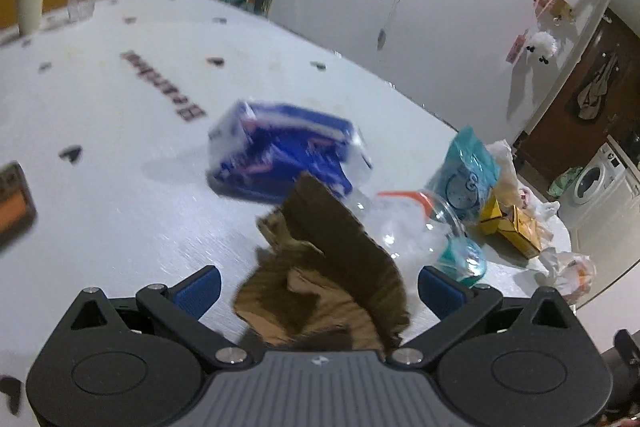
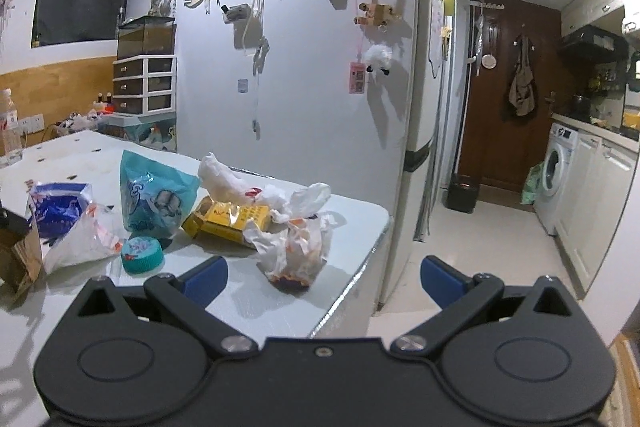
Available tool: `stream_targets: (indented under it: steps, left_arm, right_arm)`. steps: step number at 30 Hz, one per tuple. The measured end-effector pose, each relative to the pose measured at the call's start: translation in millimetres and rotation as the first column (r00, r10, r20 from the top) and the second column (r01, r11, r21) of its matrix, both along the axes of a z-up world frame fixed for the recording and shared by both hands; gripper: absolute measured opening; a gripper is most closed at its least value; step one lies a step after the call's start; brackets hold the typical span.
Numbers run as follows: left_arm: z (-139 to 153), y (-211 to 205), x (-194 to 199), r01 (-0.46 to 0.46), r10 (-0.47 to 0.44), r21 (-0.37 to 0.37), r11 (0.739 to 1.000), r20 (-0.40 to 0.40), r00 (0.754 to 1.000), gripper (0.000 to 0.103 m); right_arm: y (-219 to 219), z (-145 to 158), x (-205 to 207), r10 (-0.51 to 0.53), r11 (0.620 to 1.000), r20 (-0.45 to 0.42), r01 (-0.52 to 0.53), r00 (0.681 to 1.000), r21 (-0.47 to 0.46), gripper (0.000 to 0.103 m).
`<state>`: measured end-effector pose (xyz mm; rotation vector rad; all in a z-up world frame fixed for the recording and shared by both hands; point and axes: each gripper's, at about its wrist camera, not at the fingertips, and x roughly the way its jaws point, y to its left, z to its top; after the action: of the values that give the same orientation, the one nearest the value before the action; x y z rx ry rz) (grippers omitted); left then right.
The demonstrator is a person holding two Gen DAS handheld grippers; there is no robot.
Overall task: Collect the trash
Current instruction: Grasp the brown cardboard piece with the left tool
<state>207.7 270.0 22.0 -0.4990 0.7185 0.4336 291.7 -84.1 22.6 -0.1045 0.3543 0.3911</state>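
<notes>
White table point(image 2: 352, 219) beside fridge point(image 2: 320, 87), litter-strewn; left tongs point(image 1: 319, 287) and right tongs point(image 2: 324, 277) spread, empty

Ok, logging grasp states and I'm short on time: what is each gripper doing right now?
Left gripper: open, torn cardboard piece between its fingers, not clamped.
Right gripper: open, holding nothing, near the crumpled wrapper.

Dark lettering printed on my table point(image 1: 120, 99) runs upside down, too blurred to read; print on the blue pack point(image 1: 280, 151) and yellow box point(image 2: 232, 219) is equally illegible.
</notes>
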Motion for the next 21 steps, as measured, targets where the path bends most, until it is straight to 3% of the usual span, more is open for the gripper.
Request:
stream_targets:
  steps: [8, 13, 21]
  left_arm:
    - [-6, -14, 13, -0.013, 0.016, 0.089, 0.996, -0.041, 0.999, 0.103]
    - [-15, -5, 8, -0.054, 0.056, 0.075, 0.996, -0.03, 0.998, 0.101]
    - [-20, 5, 2, -0.055, 0.055, 0.053, 0.997, 0.016, 0.998, 0.078]
  right_arm:
    - [8, -10, 35, 0.023, 0.999, -0.043, -0.022, 0.999, 0.027, 0.103]
    - [12, -15, 60, 0.013, 0.998, -0.077, -0.008, 0.997, 0.067, 0.103]
    - [28, -27, 90, 0.02, 0.994, -0.152, -0.004, 0.988, 0.107, 0.093]
